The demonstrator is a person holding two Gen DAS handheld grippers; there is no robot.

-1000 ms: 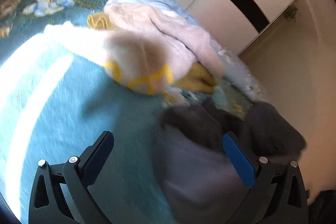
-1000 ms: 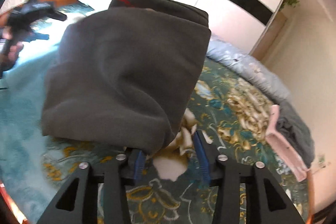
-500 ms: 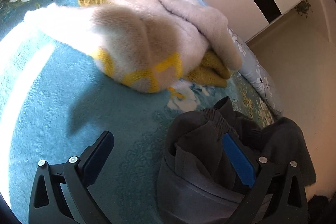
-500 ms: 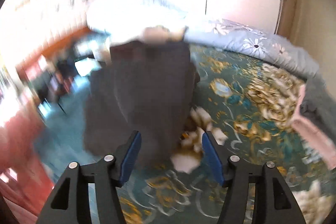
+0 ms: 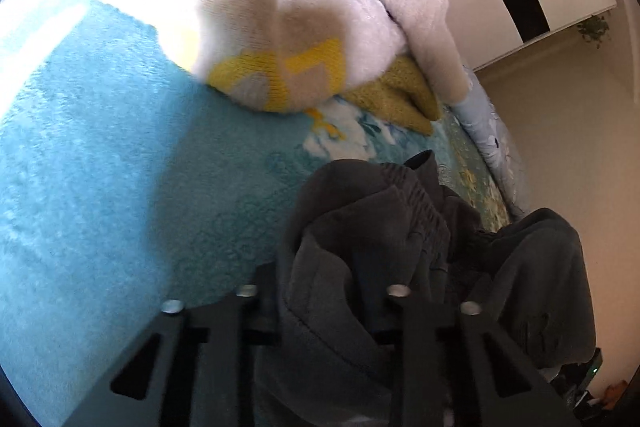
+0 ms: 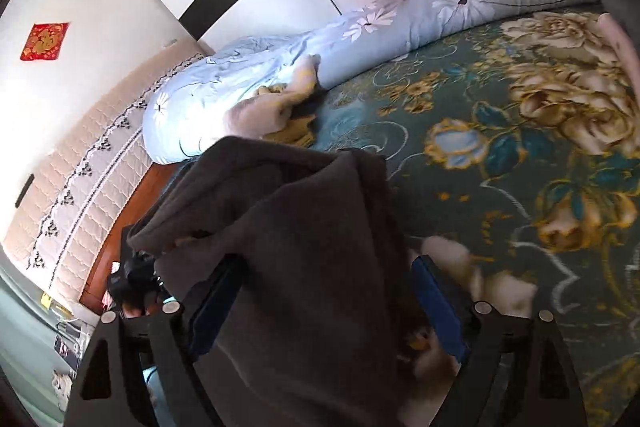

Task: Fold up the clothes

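Left wrist view first: the left hand-held gripper is low in the frame and its jaws are closing, and they have caught a bunched fold of the dark grey garment. Fabric fills the narrow gap between the fingers, so call it clamped on cloth. The garment lies heaped straight ahead of this gripper and trails off to the right of the view, its ribbed band crumpled on top. Beyond it, further up the teal blanket on the bed, sits a pale fleece garment with yellow knit trim, well apart from the grey one, with a mustard knit piece tucked beside it.

Right wrist view now: the right hand-held gripper has its jaws wide apart and opening, blue pads clear on either side. The same grey garment runs between them and on up the frame, long axis roughly along the gripper's pointing line, but the pads do not appear to press on it. It looks released here, draped rather than held. A floral bedspread stretches right; a blue flowered quilt is rolled along the far edge.

My read: the left side alone carries the garment, so the next fold hinges on the right re-gripping the free edge just ahead of it.
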